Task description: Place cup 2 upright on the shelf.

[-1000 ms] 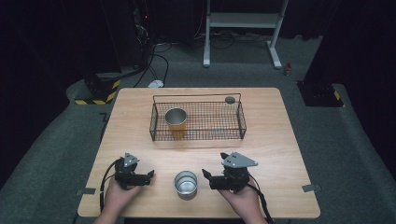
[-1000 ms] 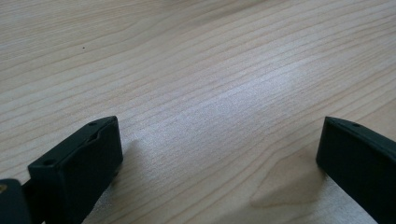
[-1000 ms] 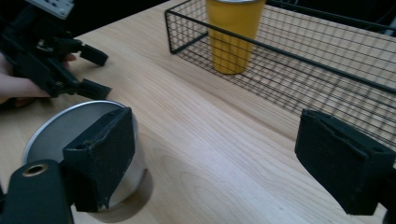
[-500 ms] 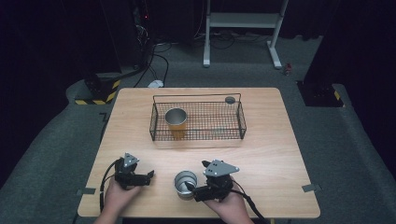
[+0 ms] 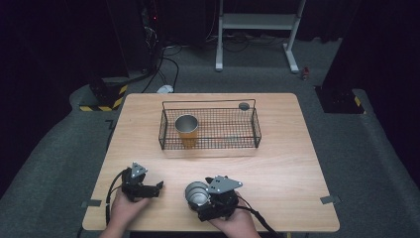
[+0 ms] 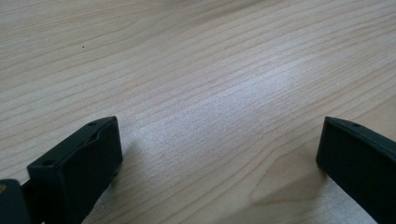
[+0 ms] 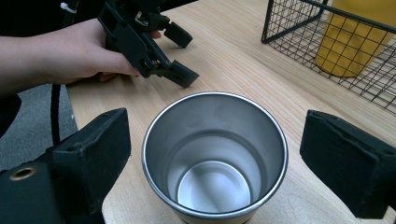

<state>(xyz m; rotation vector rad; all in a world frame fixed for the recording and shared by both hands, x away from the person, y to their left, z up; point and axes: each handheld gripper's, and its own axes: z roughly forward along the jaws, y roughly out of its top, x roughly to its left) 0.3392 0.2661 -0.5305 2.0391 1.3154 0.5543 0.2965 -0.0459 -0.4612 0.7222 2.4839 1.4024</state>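
A steel cup (image 5: 196, 190) (image 7: 215, 154) stands upright and empty near the table's front edge. My right gripper (image 5: 202, 199) (image 7: 215, 140) is open, with one jaw on each side of the cup and neither touching it. My left gripper (image 5: 157, 187) (image 6: 219, 135) rests to the left of the cup, open, with only bare wood between its jaws. In the right gripper view, the left gripper (image 7: 181, 53) lies beyond the cup, held by a hand. A yellow cup (image 5: 186, 128) (image 7: 355, 37) stands upright in the left end of a black wire basket (image 5: 247, 141) (image 7: 299, 28).
The basket sits mid-table, beyond both grippers. A small dark round object (image 5: 243, 105) lies at its far right corner. The wooden table (image 5: 287, 168) has bare room to the right of the grippers. Cables trail from both grippers over the front edge.
My right gripper has moved left from beside the steel cup, and its open jaws now straddle the cup. The left gripper has stayed put.
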